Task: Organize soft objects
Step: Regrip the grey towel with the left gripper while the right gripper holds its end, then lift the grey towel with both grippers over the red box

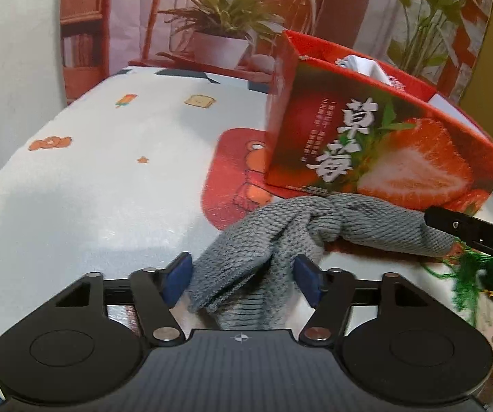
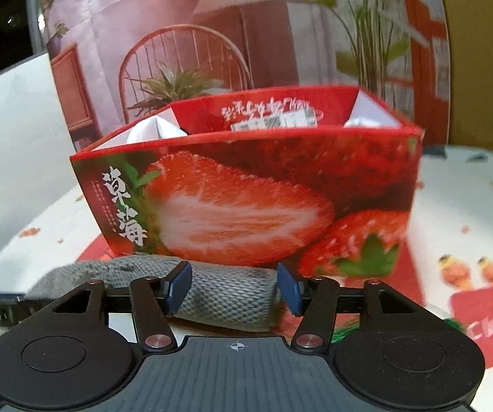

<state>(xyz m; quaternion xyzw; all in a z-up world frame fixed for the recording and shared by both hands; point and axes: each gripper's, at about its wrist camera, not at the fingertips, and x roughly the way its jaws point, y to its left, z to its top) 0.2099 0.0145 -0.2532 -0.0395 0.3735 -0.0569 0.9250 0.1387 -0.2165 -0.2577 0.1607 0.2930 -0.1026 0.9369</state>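
A grey knitted cloth [image 1: 281, 233] lies crumpled on the table against the front of a red strawberry box [image 1: 377, 144]. My left gripper [image 1: 243, 279] is open, with a fold of the cloth between its blue pads; the left pad stands slightly clear of it. In the right wrist view the cloth's rolled end [image 2: 232, 295] lies between the pads of my right gripper [image 2: 234, 288], which is open and straddles it. The open-topped box [image 2: 246, 189] holds white soft items [image 2: 150, 130]. The right gripper's black finger [image 1: 473, 231] shows beside the cloth.
The tablecloth [image 1: 102, 178] is white with small cartoon prints and a red patch under the box. A green tasselled thing [image 1: 469, 274] lies at the right near the cloth. A printed backdrop of a chair and plants [image 1: 219, 24] stands behind the table.
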